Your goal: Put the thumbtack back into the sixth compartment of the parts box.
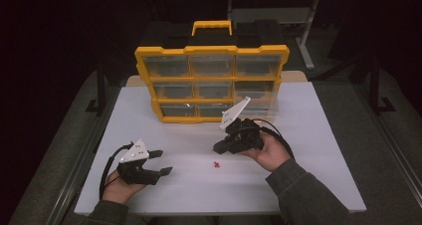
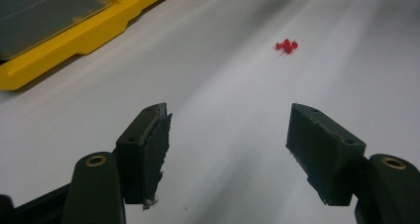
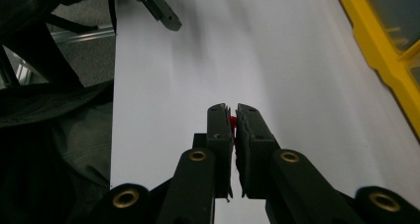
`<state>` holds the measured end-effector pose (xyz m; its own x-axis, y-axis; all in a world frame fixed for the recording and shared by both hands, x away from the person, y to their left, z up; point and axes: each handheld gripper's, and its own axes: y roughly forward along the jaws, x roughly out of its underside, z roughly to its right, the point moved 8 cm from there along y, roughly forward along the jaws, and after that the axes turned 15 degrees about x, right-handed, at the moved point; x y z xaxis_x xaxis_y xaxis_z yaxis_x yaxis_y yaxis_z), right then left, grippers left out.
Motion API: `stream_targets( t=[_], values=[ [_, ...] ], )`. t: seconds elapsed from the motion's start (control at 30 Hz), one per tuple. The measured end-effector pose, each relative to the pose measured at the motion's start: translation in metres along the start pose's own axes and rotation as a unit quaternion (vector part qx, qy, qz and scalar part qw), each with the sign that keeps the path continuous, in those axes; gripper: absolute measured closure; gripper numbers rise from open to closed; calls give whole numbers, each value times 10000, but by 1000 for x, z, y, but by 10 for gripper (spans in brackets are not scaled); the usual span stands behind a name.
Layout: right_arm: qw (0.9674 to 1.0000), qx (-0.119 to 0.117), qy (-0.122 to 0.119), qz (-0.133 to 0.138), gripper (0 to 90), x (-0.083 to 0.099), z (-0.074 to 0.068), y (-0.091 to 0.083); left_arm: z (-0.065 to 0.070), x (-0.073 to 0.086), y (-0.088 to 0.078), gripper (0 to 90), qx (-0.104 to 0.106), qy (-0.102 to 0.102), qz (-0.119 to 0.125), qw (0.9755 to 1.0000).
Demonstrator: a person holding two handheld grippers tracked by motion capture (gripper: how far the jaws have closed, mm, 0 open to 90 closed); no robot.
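right gripper (image 3: 233,121): jaws pressed nearly together, pinching a red pushpin (image 3: 232,120), mostly hidden between the pads | left gripper (image 2: 228,144): jaws spread wide, holding nothing; low over the white table (image 1: 308,135) | more red pushpins (image 2: 287,46) lie loose between the grippers; count unclear | yellow drawer organizer (image 1: 211,80) stands behind; drawer contents indistinct

Left tool (image 2: 228,149) jaws spread wide over white surface (image 2: 223,85). Red pushpins (image 2: 287,46) lie ahead, well apart. Yellow organizer (image 2: 64,40) at upper left.
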<state>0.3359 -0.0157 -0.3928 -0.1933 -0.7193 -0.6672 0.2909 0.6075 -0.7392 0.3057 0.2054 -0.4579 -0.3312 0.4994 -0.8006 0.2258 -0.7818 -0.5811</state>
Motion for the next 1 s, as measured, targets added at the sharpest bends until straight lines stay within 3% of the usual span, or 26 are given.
stream_targets(
  t=[0.57,0.63,1.0],
  values=[
    [9999,77,-31,125,838,-23,15,-41,-1,1,-1,327,-5,-27,-8,10000],
    [9998,94,-29,156,838,-26,18,-46,-2,0,-2,328,-20,43,-13,10000],
    [9991,315,91,267,838,-37,46,-79,-2,1,-2,330,-14,-13,-16,10000]
  ],
)
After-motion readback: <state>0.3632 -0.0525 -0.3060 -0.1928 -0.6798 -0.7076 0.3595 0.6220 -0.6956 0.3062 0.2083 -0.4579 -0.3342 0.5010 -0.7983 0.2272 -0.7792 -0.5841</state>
